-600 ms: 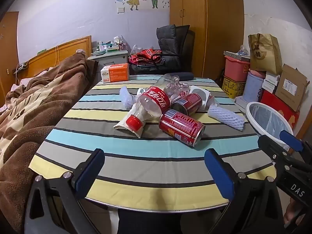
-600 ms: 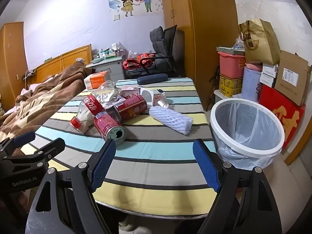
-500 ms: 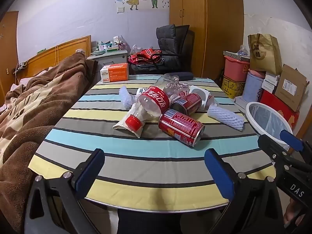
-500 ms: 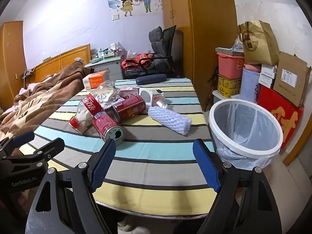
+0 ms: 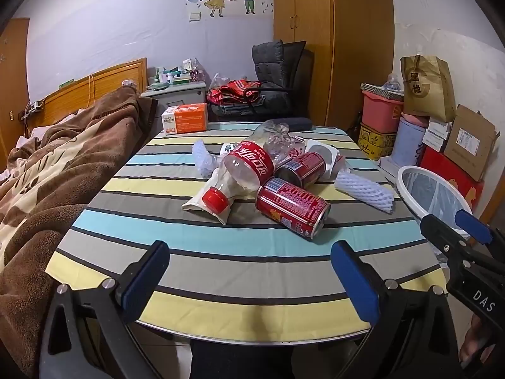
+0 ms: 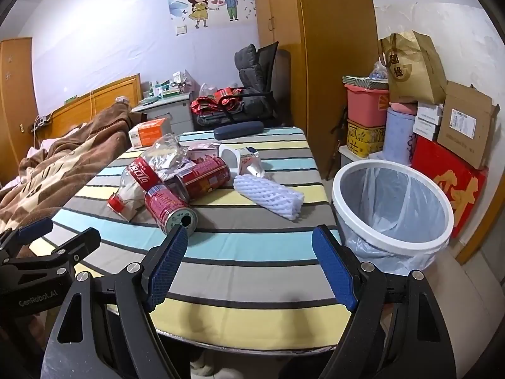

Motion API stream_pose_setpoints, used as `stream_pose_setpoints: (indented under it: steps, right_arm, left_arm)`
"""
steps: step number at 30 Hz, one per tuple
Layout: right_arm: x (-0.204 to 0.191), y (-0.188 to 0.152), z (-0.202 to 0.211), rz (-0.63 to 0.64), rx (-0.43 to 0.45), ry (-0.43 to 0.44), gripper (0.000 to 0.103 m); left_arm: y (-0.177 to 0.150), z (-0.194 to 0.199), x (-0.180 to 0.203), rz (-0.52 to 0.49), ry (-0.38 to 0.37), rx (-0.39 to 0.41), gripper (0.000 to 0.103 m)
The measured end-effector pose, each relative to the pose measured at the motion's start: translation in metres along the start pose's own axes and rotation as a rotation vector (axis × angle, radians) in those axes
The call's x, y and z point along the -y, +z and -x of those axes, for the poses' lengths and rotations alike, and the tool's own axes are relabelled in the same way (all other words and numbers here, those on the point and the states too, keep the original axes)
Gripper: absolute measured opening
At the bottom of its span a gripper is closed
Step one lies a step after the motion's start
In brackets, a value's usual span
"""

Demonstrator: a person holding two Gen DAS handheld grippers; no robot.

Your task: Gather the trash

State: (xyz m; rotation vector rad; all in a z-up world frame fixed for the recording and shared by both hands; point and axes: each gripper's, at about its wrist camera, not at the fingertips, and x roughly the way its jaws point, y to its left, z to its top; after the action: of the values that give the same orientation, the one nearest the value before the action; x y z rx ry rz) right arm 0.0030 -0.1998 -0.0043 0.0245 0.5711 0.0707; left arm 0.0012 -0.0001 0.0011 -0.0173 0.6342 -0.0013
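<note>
Trash point(image 5: 271, 173) sits mid-frame on my striped table point(image 5: 221, 271); left tongs point(image 5: 249, 271) and right tongs point(image 6: 249, 262) gape apart, empty, bin point(image 6: 391, 208) right.

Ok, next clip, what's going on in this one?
A person holds a gripper in each hand over the near edge of a striped table. Both the left gripper and the right gripper have open jaws and hold nothing. The trash lies untouched mid-table: a crushed clear plastic bottle, two red cans, a white foam net sleeve. A white lined bin stands beside the table.
</note>
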Motion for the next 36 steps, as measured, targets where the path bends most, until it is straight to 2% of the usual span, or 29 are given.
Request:
stream_pose_setpoints:
  steps: [36]
  right_arm:
    - [-0.0031, -0.0008, 0.0011, 0.014, 0.003, -0.003, 0.083]
  left_arm:
    - [0.0016, 0.0027, -0.0051, 0.014, 0.002, 0.009, 0.103]
